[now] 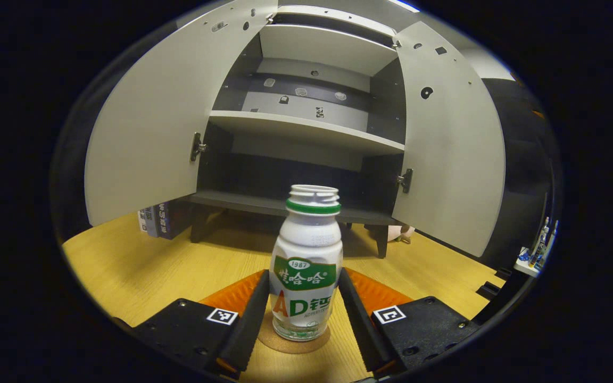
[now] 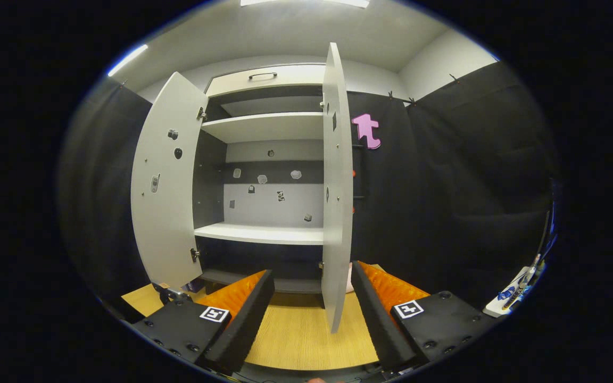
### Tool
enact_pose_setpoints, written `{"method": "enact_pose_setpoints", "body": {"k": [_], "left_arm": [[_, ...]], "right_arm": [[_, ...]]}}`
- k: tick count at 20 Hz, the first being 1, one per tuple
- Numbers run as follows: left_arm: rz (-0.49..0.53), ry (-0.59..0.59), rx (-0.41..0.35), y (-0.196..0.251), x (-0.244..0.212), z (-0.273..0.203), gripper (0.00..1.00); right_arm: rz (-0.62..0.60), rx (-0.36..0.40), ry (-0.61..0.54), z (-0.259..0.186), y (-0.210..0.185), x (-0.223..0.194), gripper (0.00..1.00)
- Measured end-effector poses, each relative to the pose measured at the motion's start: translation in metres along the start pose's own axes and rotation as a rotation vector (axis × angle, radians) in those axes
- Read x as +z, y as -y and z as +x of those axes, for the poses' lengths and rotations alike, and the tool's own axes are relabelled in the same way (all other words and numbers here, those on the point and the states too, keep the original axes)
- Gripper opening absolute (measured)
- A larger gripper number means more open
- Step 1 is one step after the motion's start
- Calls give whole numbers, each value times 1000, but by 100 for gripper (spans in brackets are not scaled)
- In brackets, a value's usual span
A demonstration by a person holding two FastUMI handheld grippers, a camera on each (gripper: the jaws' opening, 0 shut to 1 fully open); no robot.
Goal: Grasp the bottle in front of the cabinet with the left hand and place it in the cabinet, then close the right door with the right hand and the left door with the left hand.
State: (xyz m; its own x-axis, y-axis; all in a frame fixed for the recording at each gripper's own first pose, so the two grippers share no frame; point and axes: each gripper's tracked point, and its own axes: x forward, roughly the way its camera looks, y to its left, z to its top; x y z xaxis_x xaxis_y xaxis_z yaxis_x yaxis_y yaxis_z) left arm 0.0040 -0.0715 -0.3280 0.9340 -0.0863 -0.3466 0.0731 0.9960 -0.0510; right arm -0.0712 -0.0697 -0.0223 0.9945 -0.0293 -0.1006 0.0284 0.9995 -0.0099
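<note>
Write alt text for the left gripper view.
A capless white drink bottle stands on a wooden table between the left claw's open fingers, not yet gripped. Behind it, a grey cabinet has both doors open and bare shelves.

Left gripper view: low over the table [image 1: 141, 266], facing the open cabinet [image 1: 306, 122] straight on, near. Right gripper view: farther right, beside the right door's [image 2: 337, 186] edge; both share the cabinet's shelves.

Both cabinet [image 1: 306, 133] doors swung wide, so the bottom bay [image 1: 290, 178] and the shelf [image 1: 306, 127] above it are open to the front. Right door [image 2: 337, 191] stands edge-on between the right jaws, blocking straight travel. Bay depth hard to judge, too dark.
</note>
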Motion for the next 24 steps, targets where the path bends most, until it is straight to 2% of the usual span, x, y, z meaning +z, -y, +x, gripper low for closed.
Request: {"method": "enact_pose_setpoints", "body": {"k": [3, 8, 13, 16, 20, 24], "left_arm": [[39, -27, -28, 3, 8, -4, 76], [-35, 58, -22, 3, 74, -29, 75], [-45, 147, -28, -8, 179, -60, 75], [-41, 143, -24, -12, 243, -64, 75], [-34, 219, -60, -10, 345, -45, 75], [37, 264, -113, 11, 408, -10, 75]], "right_arm": [[30, -15, -19, -1, 12, -8, 96], [35, -23, -37, -1, 24, -17, 96], [26, -7, -33, 2, 22, -17, 96], [37, 22, 13, 5, 14, -9, 96], [53, 21, 15, 11, 8, -9, 96], [80, 10, 39, 7, 6, -5, 96]]}}
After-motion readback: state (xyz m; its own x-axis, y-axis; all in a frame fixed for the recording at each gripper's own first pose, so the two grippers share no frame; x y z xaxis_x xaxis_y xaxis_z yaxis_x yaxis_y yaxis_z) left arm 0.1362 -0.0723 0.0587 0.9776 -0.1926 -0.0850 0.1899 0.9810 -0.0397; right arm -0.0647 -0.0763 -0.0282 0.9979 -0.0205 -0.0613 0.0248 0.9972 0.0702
